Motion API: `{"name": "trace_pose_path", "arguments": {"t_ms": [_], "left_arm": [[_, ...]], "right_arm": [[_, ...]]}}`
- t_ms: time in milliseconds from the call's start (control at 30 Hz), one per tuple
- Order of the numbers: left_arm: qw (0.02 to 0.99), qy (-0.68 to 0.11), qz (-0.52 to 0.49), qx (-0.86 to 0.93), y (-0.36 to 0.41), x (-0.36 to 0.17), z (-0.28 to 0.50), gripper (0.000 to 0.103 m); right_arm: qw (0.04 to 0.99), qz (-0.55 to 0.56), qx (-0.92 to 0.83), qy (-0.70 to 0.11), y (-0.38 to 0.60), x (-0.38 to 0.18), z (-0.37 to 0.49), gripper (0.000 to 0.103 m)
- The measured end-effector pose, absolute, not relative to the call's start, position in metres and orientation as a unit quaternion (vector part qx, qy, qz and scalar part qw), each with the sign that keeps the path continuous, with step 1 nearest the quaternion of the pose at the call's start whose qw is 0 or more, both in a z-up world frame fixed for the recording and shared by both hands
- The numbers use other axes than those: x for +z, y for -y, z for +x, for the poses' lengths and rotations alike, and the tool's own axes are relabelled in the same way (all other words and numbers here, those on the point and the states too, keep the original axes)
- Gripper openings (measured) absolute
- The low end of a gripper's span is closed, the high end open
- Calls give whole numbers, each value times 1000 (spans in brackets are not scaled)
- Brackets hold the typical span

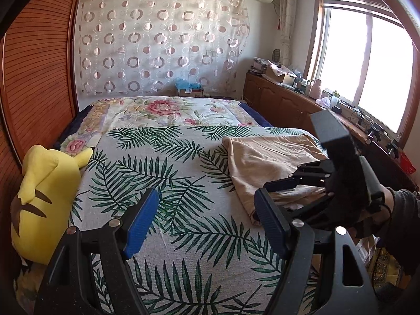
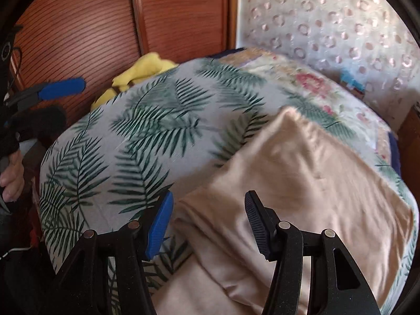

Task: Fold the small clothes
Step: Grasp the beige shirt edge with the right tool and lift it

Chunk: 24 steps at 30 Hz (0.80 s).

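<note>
Left wrist view: left gripper [image 1: 207, 223] hung above the leaf-print bedspread [image 1: 162, 168], jaws apart with nothing between them.
Garment: a beige garment [image 1: 265, 162] lay folded on the right half of the bed, long axis running from the near edge toward the far right corner — its near end hidden behind the right gripper [image 1: 262, 191].
Right gripper, seen from here: it reached in from the right, level over the cloth; its jaws were too dark to judge in this view.
Hand: a dark-sleeved hand [image 1: 391, 204] gripped its handle at the right edge, partly cut off.
Side: a yellow plush toy [image 1: 44, 197] lay against the wooden wardrobe door [image 1: 39, 78].

Right wrist view: blurred throughout — right gripper [image 2: 210, 225] hovered over the near end of the garment [image 2: 302, 170], jaws apart, pads not pressing the cloth.
Garment corner: its far corner pointed up the bed toward the floral quilt [image 2: 309, 78].
Left edge: left gripper [image 2: 61, 97] and bare fingers [image 2: 11, 178], mostly cut off.
</note>
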State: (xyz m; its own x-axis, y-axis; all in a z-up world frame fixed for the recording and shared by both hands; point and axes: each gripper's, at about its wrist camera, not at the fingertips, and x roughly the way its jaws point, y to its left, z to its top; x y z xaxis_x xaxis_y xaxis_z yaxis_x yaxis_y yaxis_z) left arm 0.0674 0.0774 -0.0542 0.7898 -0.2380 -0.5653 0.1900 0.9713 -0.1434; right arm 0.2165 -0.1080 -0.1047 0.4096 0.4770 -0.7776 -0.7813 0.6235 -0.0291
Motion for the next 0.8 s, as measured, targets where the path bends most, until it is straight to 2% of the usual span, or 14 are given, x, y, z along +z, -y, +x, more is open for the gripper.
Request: {"name": "trace_pose_path", "arguments": {"t_ms": [333, 400, 433, 467, 567, 800], "left_arm": [[945, -304, -40, -114, -77, -54, 69, 76], [944, -306, -41, -114, -77, -56, 70, 76], [944, -306, -41, -115, -77, -56, 70, 76], [944, -307, -40, -115, -76, -56, 69, 76], [943, -310, -41, -119, -75, -59, 69, 76], [938, -320, -48, -124, -71, -66, 73, 76]], "right_arm": [[815, -230, 376, -375, 87, -125, 223, 59], [817, -233, 378, -367, 86, -125, 221, 47], [813, -227, 387, -371, 87, -125, 220, 34], [815, -227, 384, -371, 87, -124, 221, 14], [824, -203, 384, -364, 100, -110, 224, 10], [887, -176, 298, -307, 159, -39, 258, 10]]}}
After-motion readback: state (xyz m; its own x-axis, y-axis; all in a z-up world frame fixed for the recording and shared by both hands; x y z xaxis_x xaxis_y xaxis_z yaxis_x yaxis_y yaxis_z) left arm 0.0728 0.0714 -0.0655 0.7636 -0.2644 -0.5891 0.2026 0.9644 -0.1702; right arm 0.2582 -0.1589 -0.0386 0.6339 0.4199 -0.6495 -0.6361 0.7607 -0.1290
